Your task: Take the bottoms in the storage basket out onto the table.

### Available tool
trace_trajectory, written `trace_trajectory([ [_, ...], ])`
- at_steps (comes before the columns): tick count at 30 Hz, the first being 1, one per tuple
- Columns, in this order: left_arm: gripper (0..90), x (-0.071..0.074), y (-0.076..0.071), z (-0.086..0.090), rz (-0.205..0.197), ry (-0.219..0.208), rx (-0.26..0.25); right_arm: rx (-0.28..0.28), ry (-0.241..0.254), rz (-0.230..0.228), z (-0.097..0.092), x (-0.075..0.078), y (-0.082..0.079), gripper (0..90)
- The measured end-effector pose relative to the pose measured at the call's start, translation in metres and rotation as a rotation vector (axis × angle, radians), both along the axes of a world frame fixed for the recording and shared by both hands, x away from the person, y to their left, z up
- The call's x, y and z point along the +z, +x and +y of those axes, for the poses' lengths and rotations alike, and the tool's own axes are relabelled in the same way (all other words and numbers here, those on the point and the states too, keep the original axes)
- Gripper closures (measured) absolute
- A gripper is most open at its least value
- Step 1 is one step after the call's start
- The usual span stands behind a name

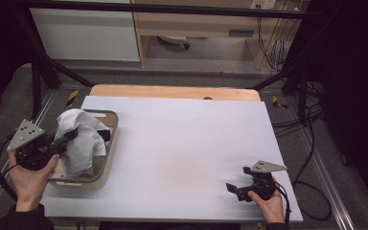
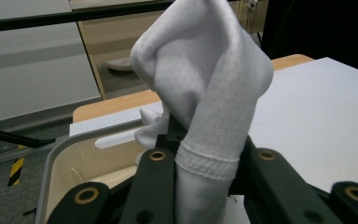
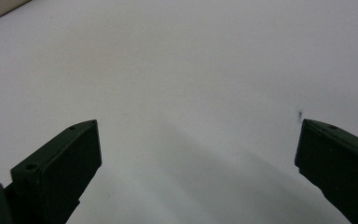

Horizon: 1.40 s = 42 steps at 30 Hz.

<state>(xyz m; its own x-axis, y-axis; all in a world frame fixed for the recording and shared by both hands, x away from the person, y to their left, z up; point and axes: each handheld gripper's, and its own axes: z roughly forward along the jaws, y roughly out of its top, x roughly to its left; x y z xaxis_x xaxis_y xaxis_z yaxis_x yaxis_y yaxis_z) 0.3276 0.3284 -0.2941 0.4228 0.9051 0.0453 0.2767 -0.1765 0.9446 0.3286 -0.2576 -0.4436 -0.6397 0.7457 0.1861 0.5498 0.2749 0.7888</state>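
White cloth lifted over the basket

My left gripper (image 1: pixel 69 136) has its jaws clamped on the white cloth (image 1: pixel 80 139), holding it above the beige basket (image 1: pixel 106 165) at the table's (image 1: pixel 182 143) left edge; my right gripper (image 1: pixel 237 184) rests near the right edge, jaws wide apart with nothing between them.

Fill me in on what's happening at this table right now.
A person holds a gripper in each hand. The left gripper is shut on a white sock and holds it up over a beige bin at the left edge of the white table. More white cloth lies bunched in the bin. The right gripper sits near the table's front right corner, jaws open with nothing between them.
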Motion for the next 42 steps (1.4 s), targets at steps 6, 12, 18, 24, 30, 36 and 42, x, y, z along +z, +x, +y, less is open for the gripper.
trace_trajectory([
  [6,77.2,0.001,0.0,-0.001,-0.014,-0.015,0.0,0.001,-0.002,0.0,0.0,0.0,0.0,0.8],
  [12,77.3,0.002,0.001,-0.002,-0.032,-0.031,0.002,0.0,-0.001,0.0,0.0,0.0,0.0,0.8],
  [18,77.4,0.003,0.0,-0.004,-0.055,-0.041,0.018,0.0,-0.001,0.0,0.0,0.0,0.0,0.7],
  [24,77.5,0.003,0.0,-0.007,-0.075,-0.057,0.021,-0.001,-0.002,0.0,0.0,0.0,0.0,0.7],
  [30,77.5,0.004,-0.001,-0.01,-0.106,-0.057,0.04,0.001,-0.004,-0.003,0.0,0.0,0.0,0.8],
  [36,77.6,0.005,-0.001,-0.01,-0.12,-0.078,0.053,0.002,-0.004,-0.002,-0.001,0.0,0.0,0.7],
  [42,77.6,0.006,-0.001,-0.01,-0.129,-0.096,0.053,0.001,-0.003,-0.003,0.0,0.0,0.0,0.7],
])
